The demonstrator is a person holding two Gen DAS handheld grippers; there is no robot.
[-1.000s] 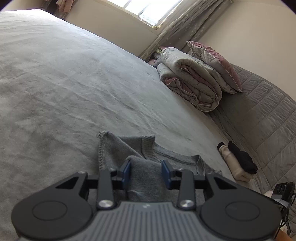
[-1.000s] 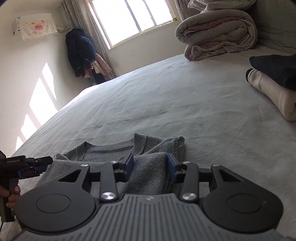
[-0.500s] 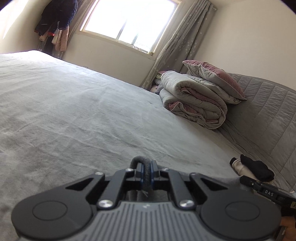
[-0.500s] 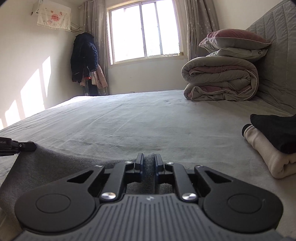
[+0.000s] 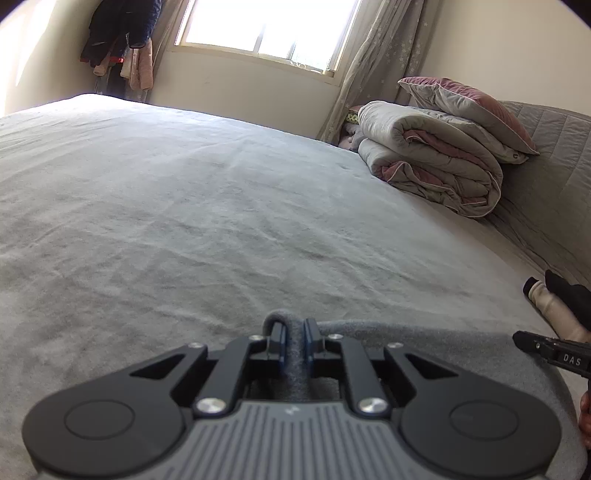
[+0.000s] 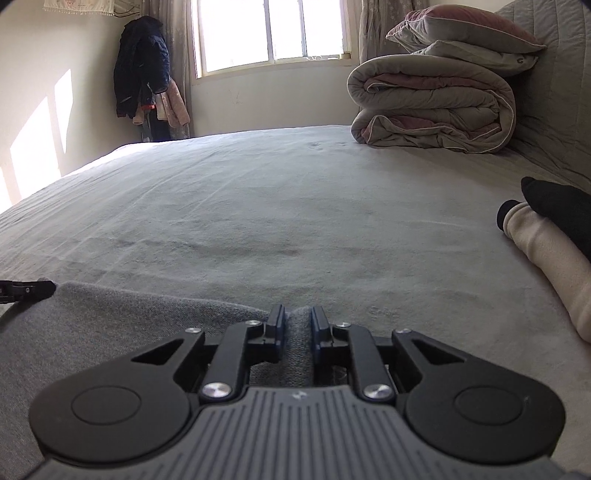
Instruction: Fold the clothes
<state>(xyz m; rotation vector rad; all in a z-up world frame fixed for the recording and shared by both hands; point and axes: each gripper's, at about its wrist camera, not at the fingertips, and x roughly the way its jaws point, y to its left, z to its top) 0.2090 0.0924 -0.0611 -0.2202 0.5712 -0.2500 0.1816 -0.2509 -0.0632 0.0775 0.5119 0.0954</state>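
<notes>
since a sec ago both grippers went from straddling the flat grey sweater (image 6: 110,332) w/ jaws wide to pinching its bunched edge. left gripper (image 5: 294,341) & right gripper (image 6: 298,328) each nearly closed on a fold, jaws easing open a bit. sweater stretched between them over the bed (image 6: 277,206), beside folded clothes (image 6: 546,251)

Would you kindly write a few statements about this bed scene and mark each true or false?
1. The left gripper has grey sweater fabric between its fingers. True.
2. The right gripper holds nothing. False: sweater fabric sits between its fingers.
3. A pillow lies on the folded quilt. True.
4. The black garment lies under the cream garment. False: it lies on top.
5. Curtains cover the window. False: it is uncovered and bright.
</notes>
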